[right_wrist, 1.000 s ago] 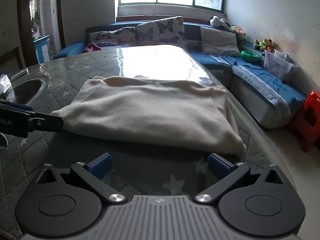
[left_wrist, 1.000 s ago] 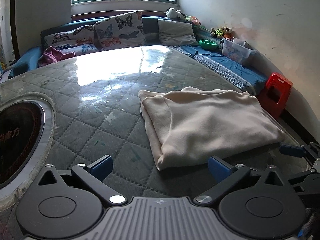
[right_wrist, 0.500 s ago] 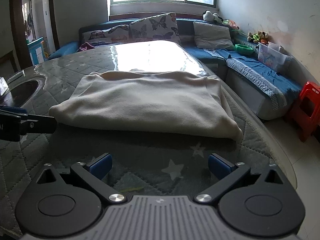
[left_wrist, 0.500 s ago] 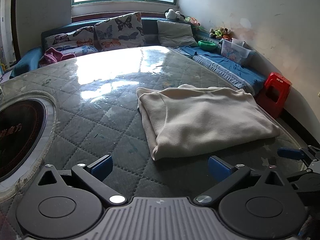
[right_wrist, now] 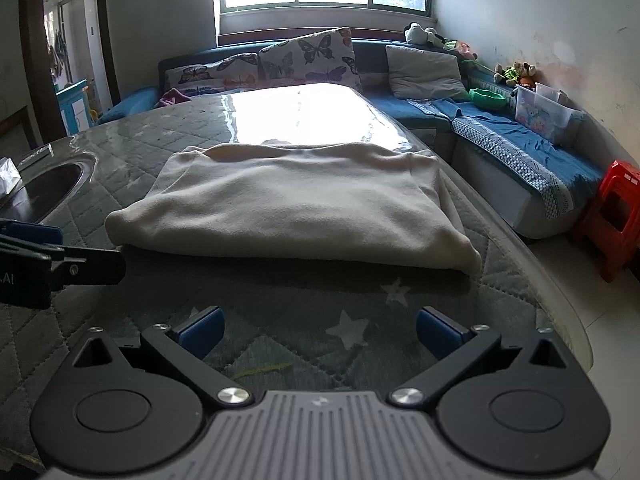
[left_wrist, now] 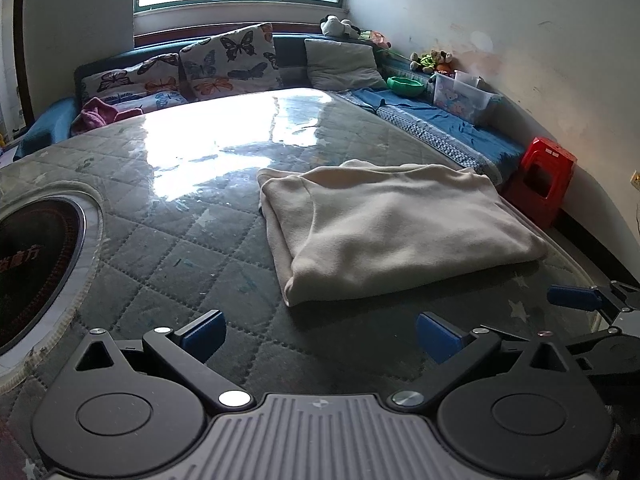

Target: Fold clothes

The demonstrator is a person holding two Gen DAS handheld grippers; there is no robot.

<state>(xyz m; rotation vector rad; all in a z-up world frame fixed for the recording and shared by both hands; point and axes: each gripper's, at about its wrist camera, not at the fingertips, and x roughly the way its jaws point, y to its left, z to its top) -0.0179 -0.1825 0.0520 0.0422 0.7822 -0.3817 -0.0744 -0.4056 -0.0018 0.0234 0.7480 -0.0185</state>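
Observation:
A cream garment lies folded in a flat rectangle on the quilted table top; it also shows in the right wrist view. My left gripper is open and empty, a little short of the garment's near left corner. My right gripper is open and empty, short of the garment's near edge. The right gripper's blue-tipped fingers show at the right edge of the left wrist view. The left gripper's fingers show at the left edge of the right wrist view.
A round dark inset sits in the table at the left. A blue sofa with butterfly cushions wraps the far and right sides. A red stool stands on the floor at the right. The table's rounded edge is near my right gripper.
Both grippers have drawn back from the garment, which now lies farther ahead. Both stay open and the garment has not moved.

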